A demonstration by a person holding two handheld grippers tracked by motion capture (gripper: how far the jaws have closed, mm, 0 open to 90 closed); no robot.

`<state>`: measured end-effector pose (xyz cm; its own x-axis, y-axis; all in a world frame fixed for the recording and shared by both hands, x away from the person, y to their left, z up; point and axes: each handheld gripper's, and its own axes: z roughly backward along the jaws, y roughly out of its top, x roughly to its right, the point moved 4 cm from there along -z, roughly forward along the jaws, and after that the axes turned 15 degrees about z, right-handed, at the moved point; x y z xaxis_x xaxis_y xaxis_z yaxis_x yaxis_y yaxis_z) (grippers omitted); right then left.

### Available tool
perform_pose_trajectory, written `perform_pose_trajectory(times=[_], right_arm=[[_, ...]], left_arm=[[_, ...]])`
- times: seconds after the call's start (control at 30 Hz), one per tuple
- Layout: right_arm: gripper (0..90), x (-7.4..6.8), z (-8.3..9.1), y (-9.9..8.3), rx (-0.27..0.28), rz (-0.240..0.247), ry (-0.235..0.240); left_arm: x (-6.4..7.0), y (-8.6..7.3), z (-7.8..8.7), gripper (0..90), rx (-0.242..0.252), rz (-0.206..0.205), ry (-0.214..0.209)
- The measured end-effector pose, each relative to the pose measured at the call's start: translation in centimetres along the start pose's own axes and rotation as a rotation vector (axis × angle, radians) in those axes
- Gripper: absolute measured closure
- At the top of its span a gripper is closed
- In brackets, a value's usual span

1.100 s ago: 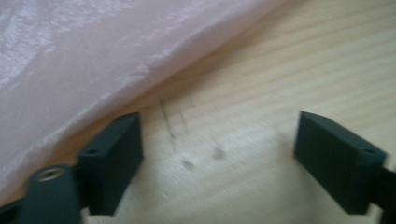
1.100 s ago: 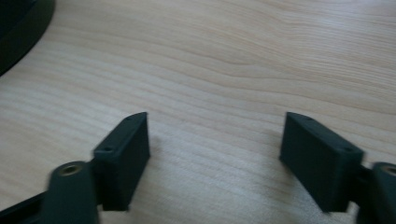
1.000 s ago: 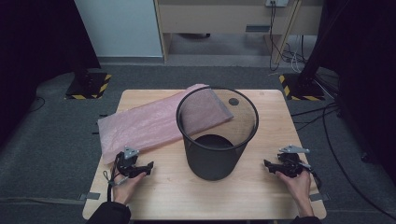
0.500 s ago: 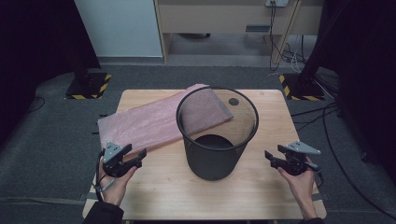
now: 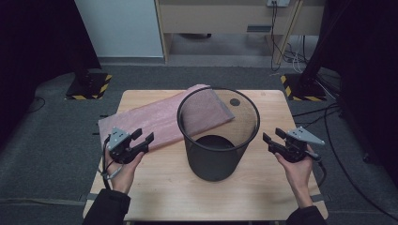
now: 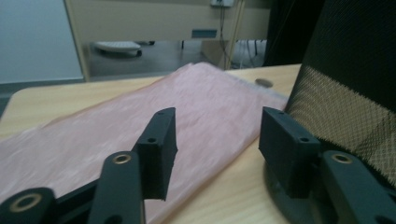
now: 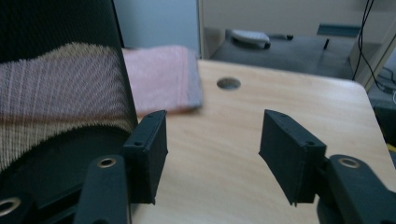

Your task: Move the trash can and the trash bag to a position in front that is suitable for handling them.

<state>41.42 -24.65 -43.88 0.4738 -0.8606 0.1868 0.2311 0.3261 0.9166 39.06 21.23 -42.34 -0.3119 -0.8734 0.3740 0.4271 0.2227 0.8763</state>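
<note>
A black mesh wastebasket [image 5: 217, 136] stands upright in the middle of the wooden table [image 5: 159, 187]. A flat pink plastic bag [image 5: 155, 119] lies behind and to the left of it, partly seen through the mesh. My left gripper [image 5: 143, 136] is open, held just above the bag's near edge at the table's left. In the left gripper view the bag [image 6: 140, 126] lies under the jaws and the basket [image 6: 355, 74] is at right. My right gripper [image 5: 272, 137] is open, to the right of the basket [image 7: 56, 93], with nothing between its jaws.
A round cable hole [image 5: 235, 101] sits in the table behind the basket. Dark floor surrounds the table, with yellow-black striped stand bases [image 5: 89, 84] at the far left and right and cables [image 5: 328, 117] at right. A wooden cabinet [image 5: 225, 18] stands beyond.
Both grippers have lifted and moved forward; the left one swung from the table's left edge toward the bag's near edge. Bag and basket have not moved.
</note>
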Motion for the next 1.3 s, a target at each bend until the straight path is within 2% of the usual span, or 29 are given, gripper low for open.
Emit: perform_pose_trajectory(times=[0.17,0.27,0.3,0.33,0.37,0.47,0.53,0.6,0.63,0.73,0.8,0.87,0.93,1.03,1.1,1.17,1.2,1.3], right_arm=[[48.4,-1.1,-1.3,2.1,0.051,0.0,0.012],[52.0,-2.4,-2.0,3.2,0.081,-0.001,0.03],[56.7,-2.8,-2.2,3.4,0.085,0.0,0.037],[56.7,-2.8,-2.2,3.4,0.085,0.0,0.037],[58.4,-3.3,-2.2,3.4,0.095,0.031,0.024],[61.8,-3.9,-2.1,3.5,0.105,0.035,0.04],[63.9,-4.4,-2.0,3.5,0.115,0.042,0.047],[65.1,-4.9,-2.0,3.5,0.123,0.046,0.059],[66.3,-5.4,-2.0,3.6,0.133,0.048,0.074],[67.4,-6.3,-2.1,3.7,0.12,0.062,0.09],[66.2,-6.8,-2.2,3.7,0.124,0.064,0.1],[61.4,-7.1,-2.2,3.8,0.121,0.054,0.115],[53.6,-7.0,-2.1,3.7,0.107,0.044,0.133],[49.4,-6.3,-1.6,3.2,0.098,0.056,0.114],[46.0,-5.6,-1.1,2.5,0.087,0.057,0.107],[43.0,-4.6,-0.5,1.6,0.08,0.048,0.094],[42.3,-4.3,-0.2,1.2,0.078,0.047,0.085],[38.5,-2.8,0.7,-0.7,0.061,0.03,0.067]], left_arm=[[3.4,0.4,-2.1,54.9,-0.01,-0.034,-0.057],[4.8,0.5,-2.8,58.1,-0.012,-0.037,-0.087],[5.2,0.5,-3.0,58.5,-0.016,-0.046,-0.099],[5.5,0.5,-3.2,58.5,-0.022,-0.052,-0.114],[5.8,0.5,-3.3,59.8,-0.027,-0.059,-0.125],[5.9,0.4,-3.1,63.2,-0.035,-0.085,-0.128],[5.4,0.5,-2.7,64.3,-0.032,-0.063,-0.144],[4.9,0.4,-2.1,65.1,-0.038,-0.072,-0.139],[4.8,0.3,-1.9,65.9,-0.039,-0.066,-0.154],[4.1,0.4,-1.2,66.7,-0.039,-0.063,-0.162],[3.4,0.4,-0.8,65.1,-0.035,-0.081,-0.166],[2.6,0.5,-0.7,61.0,-0.037,-0.088,-0.172],[1.3,0.2,-0.9,54.1,-0.048,-0.12,-0.129],[-0.6,-0.6,-1.6,47.0,-0.089,-0.151,-0.066],[-2.7,-1.9,-2.3,44.0,-0.152,-0.168,-0.012],[-4.0,-2.7,-2.8,42.6,-0.187,-0.184,0.009],[-5.3,-3.5,-3.4,41.8,-0.228,-0.193,0.032],[-7.7,-5.0,-4.2,36.7,-0.304,-0.2,0.065]])
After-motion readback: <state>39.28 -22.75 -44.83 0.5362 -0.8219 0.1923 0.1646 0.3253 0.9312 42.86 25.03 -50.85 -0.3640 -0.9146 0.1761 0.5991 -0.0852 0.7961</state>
